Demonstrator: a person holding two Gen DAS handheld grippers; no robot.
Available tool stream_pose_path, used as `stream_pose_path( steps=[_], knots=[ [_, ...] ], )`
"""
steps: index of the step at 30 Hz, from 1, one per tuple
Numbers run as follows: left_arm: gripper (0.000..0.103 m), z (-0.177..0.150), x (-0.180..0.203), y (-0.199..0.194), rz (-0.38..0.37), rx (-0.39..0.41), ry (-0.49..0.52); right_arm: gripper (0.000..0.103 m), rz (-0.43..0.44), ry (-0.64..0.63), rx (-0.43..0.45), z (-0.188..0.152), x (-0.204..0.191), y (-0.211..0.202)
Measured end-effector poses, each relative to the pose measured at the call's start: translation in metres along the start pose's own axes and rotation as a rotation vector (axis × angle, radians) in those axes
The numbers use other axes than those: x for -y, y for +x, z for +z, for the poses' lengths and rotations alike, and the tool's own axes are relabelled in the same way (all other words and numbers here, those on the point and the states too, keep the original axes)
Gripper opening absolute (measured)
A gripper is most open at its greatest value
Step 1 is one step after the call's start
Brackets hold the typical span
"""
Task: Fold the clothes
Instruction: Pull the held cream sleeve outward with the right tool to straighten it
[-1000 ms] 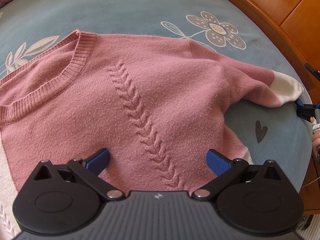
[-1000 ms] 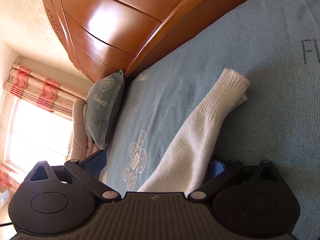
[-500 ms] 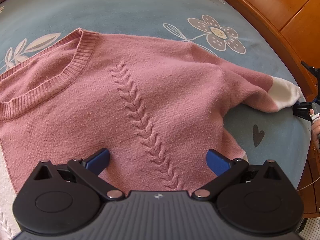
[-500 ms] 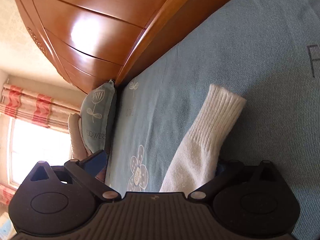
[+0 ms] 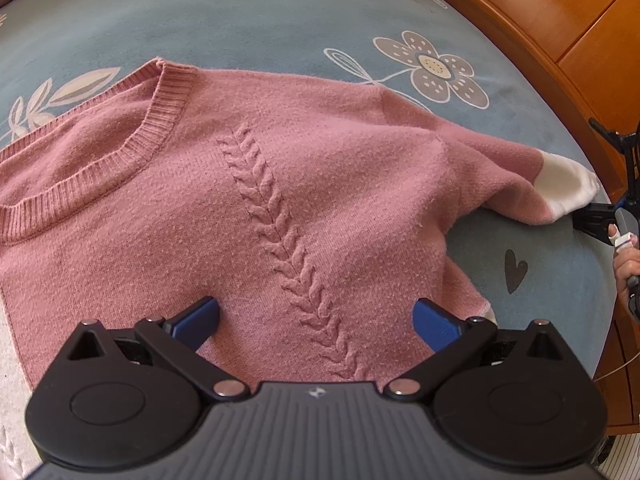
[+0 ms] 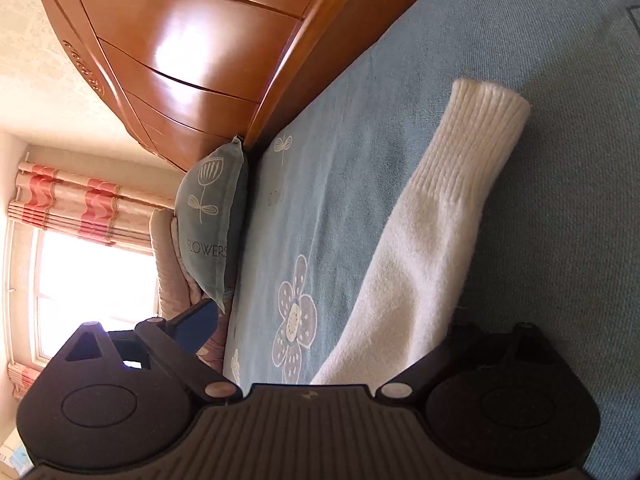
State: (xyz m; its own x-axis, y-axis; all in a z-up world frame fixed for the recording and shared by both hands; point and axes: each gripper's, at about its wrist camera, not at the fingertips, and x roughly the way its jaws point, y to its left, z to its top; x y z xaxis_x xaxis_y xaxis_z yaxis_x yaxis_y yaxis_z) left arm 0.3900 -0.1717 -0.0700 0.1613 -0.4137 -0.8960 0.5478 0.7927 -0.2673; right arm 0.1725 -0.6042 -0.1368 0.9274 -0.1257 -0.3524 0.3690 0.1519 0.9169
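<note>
A pink knit sweater (image 5: 280,184) with a braided centre stripe lies spread on the blue flowered bed cover (image 5: 280,12). My left gripper (image 5: 316,324) hovers open low over its lower front, with nothing between the blue fingers (image 5: 196,320). The sweater's right sleeve ends in a white ribbed cuff (image 5: 564,188) at the bed's right edge. There my right gripper (image 5: 592,220) meets it. In the right wrist view the white sleeve (image 6: 424,248) runs between the jaws of my right gripper (image 6: 326,320). These are closing, one finger (image 6: 196,324) still clear of the cloth, the other hidden behind it.
A wooden headboard (image 6: 192,40) rises along the bed's far side. A blue "FLOWERS" pillow (image 6: 212,224) leans against it, with a window and striped curtains (image 6: 80,208) behind. A person's hand (image 5: 628,264) shows at the right edge. White knit fabric (image 5: 10,380) lies at lower left.
In the right wrist view the white cuff now lies straighter and looms larger, and the view has rolled a little. The left gripper and the sweater body have stayed put.
</note>
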Motion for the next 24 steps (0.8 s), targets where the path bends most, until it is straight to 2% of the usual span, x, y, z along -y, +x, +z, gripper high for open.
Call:
stream_pose_path(
  steps=[1,2,3,4,10,15,18,24],
  knots=[
    [0.102,0.000,0.000,0.000,0.001,-0.002,-0.002,0.058,-0.030,0.007,0.008,-0.002,0.008,-0.004],
    [0.102,0.001,0.000,0.000,0.002,-0.003,-0.004,0.023,-0.049,0.042,0.016,-0.003,0.020,-0.008],
    [0.102,0.001,0.000,0.000,0.001,-0.004,-0.003,0.007,-0.034,0.124,0.025,-0.004,0.037,-0.012],
    [0.102,0.000,-0.001,0.000,-0.002,-0.003,0.003,0.008,-0.010,0.152,0.026,-0.003,0.042,-0.013],
    [0.102,-0.002,0.001,0.000,0.000,0.007,0.023,0.008,-0.068,0.129,-0.001,-0.002,0.033,-0.012],
    [0.102,0.000,-0.001,-0.001,-0.007,-0.005,0.008,0.014,-0.078,0.088,-0.006,0.004,0.014,-0.013],
    [0.102,0.002,-0.005,-0.001,-0.022,-0.007,-0.017,0.013,-0.027,0.008,0.001,0.018,-0.015,-0.011],
    [0.102,0.004,-0.007,-0.001,-0.029,-0.002,-0.064,0.013,0.112,-0.257,0.010,0.043,-0.093,-0.009]
  ],
)
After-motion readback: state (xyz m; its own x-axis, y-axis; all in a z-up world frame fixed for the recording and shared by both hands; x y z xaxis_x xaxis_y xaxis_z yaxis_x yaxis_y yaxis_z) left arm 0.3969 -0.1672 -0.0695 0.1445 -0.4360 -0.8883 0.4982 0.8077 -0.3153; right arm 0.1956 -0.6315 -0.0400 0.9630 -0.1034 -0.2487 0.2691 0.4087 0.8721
